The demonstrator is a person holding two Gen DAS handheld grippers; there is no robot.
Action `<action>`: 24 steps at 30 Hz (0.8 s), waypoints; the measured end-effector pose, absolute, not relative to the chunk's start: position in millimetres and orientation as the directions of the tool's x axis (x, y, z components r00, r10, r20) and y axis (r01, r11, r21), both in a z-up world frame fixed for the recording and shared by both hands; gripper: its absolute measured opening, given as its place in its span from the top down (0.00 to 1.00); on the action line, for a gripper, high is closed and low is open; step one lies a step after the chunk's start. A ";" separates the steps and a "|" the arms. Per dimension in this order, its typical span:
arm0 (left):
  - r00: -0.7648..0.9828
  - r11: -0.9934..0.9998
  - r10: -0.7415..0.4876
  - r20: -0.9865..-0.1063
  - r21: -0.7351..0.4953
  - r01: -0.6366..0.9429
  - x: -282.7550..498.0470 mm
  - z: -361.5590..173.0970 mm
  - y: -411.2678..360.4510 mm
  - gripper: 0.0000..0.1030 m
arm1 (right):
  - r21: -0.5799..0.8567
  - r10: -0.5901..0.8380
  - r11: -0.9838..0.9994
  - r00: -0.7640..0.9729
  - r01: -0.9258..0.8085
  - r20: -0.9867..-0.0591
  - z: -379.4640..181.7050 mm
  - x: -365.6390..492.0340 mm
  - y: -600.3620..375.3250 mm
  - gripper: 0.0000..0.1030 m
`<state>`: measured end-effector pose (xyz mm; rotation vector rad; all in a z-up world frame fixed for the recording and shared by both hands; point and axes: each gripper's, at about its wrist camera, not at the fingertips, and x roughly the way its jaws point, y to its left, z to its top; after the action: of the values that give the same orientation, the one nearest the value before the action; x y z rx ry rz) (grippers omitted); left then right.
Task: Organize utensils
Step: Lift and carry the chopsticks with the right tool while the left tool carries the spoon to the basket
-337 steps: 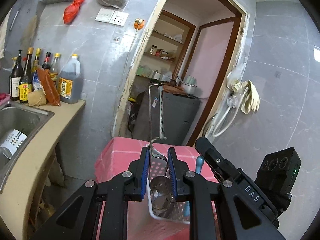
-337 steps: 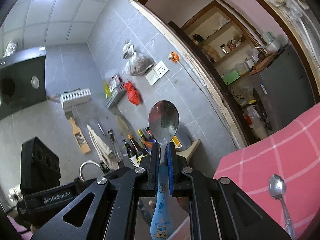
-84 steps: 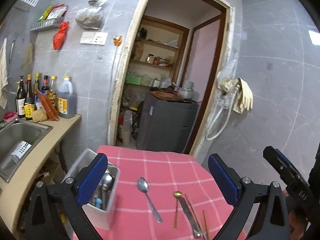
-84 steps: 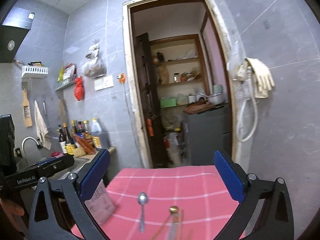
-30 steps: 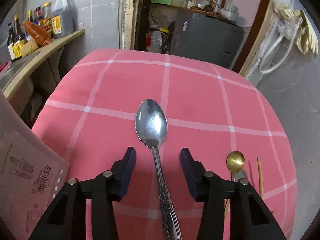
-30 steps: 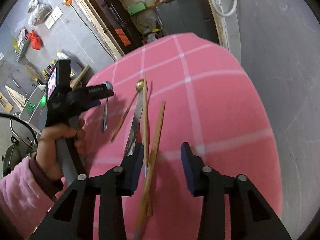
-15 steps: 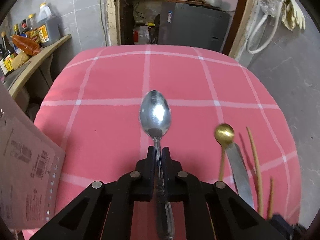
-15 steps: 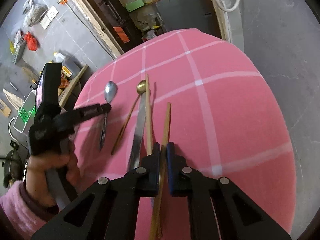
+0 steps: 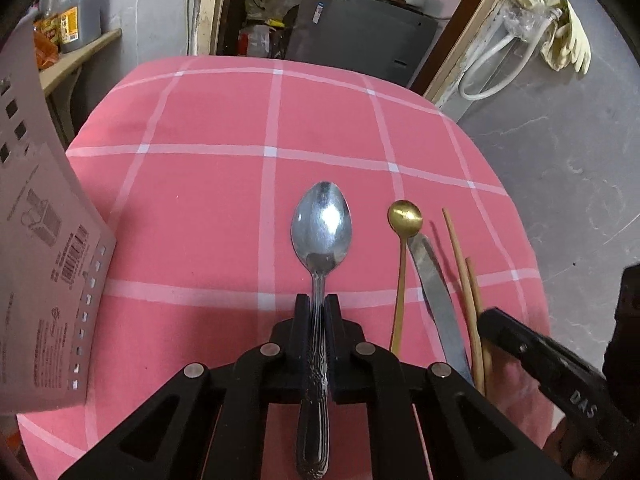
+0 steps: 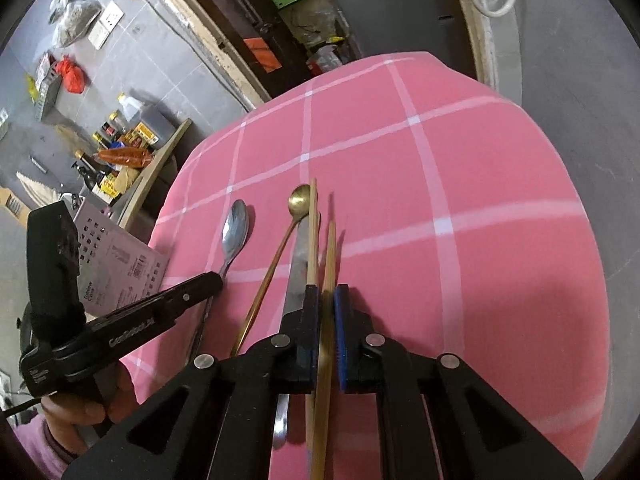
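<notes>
While left jaws clamp silver spoon [image 9: 321, 232] | right jaws clamp chopstick [image 10: 329, 264] | pink cloth [image 10: 500, 280] bare rightward.

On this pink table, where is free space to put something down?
The far half of the tablecloth, beyond the spoon, and its right side past the chopsticks are bare. Spoon, gold spoon, knife and chopsticks crowd the near middle.

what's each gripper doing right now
left gripper: shut on the silver spoon
right gripper: shut on one wooden chopstick
</notes>
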<state>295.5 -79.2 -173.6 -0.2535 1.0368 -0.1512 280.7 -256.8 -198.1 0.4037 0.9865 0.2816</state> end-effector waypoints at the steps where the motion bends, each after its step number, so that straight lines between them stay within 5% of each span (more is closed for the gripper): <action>1: 0.508 0.958 -0.251 -0.824 -0.287 0.007 297.1 -173.4 -78.0 0.89 | 0.447 0.409 0.893 0.521 -0.057 -0.749 -198.5 282.9 -256.3 0.91; 7: 0.547 0.940 -0.281 -0.788 -0.340 -0.007 317.4 -172.6 -72.7 0.67 | 0.450 0.448 0.885 0.471 -0.116 -0.760 -198.5 304.4 -251.5 0.82; 15: 0.542 0.922 -0.332 -0.772 -0.387 0.014 342.0 -178.4 -67.0 0.67 | 0.453 0.477 0.877 0.408 -0.160 -0.779 -200.7 321.2 -242.3 0.79; 21: 0.523 0.926 -0.342 -0.781 -0.373 0.048 348.4 -181.1 -72.3 0.76 | 0.490 0.513 0.856 0.376 -0.163 -0.772 -209.4 325.9 -241.4 0.79; 24: 0.498 0.936 -0.329 -0.802 -0.348 0.057 351.3 -182.0 -75.3 0.91 | 0.483 0.509 0.860 0.372 -0.168 -0.777 -211.6 327.3 -238.7 0.82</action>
<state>351.3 -75.3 -182.0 -0.2927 1.0265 -0.2376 327.3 -238.7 -211.6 0.3493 1.1111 0.4453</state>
